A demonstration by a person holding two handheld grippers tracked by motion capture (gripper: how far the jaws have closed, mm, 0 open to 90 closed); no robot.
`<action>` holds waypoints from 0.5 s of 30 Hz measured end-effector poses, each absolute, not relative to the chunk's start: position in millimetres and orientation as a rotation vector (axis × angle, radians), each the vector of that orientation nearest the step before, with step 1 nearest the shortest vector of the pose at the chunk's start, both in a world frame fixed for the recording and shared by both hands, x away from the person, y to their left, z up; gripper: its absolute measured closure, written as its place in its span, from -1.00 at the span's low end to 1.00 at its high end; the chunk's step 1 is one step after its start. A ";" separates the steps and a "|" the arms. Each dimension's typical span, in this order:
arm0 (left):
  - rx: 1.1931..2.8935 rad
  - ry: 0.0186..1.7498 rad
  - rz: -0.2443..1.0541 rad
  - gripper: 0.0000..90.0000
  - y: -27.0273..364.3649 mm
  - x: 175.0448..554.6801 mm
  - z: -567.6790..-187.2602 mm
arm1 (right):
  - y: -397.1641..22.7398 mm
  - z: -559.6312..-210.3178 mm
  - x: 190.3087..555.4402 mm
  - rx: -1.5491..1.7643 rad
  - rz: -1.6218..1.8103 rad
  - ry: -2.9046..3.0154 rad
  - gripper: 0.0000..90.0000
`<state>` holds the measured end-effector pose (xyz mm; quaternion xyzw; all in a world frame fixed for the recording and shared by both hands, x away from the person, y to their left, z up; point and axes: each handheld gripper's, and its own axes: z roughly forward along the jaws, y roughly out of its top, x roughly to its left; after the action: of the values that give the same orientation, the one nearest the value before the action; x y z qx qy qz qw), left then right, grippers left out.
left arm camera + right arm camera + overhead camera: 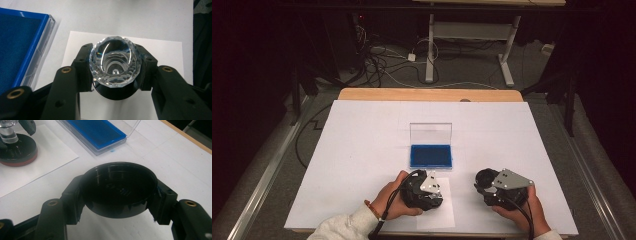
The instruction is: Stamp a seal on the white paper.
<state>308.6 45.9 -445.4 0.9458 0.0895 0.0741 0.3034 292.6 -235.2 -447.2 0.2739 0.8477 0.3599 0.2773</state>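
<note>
Stamp and cap held apart over the desk [362,150].
Left gripper [115,67] clamped on the stamp's faceted crystal handle [115,63], base above the paper sheet [165,52]; blue ink pad [430,155] lies open behind; right gripper [117,195] clamped on the black round cap [119,191].

Two black, bulky handheld grippers are seen in the high view, the left gripper [424,192] and the right gripper [497,189]. Each is topped by a grey three-cornered plate dotted with small holes, and a black cable is trailed from each toward the forearms. In the gripper views, thick matte black jaws are fitted with brass-coloured round inserts. White sleeves are worn, and a reddish beaded bracelet [373,209] is worn on the left wrist.
</note>
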 end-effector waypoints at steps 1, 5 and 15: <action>2.505 0.238 0.199 0.21 45.9 308.2 -445.6 | -235.0 -447.1 292.4 0.735 0.964 2.275 -0.14; 2.509 0.237 0.203 0.21 46.1 307.5 -445.5 | -234.9 -447.1 292.3 0.736 0.966 2.276 -0.15; 2.509 0.237 0.226 0.21 45.3 305.2 -445.9 | -235.4 -447.0 292.6 0.735 0.967 2.276 -0.14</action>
<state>305.2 45.3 -445.9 0.9457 0.0893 0.0853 0.3008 292.6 -235.4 -447.0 0.2738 0.8476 0.3603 0.2770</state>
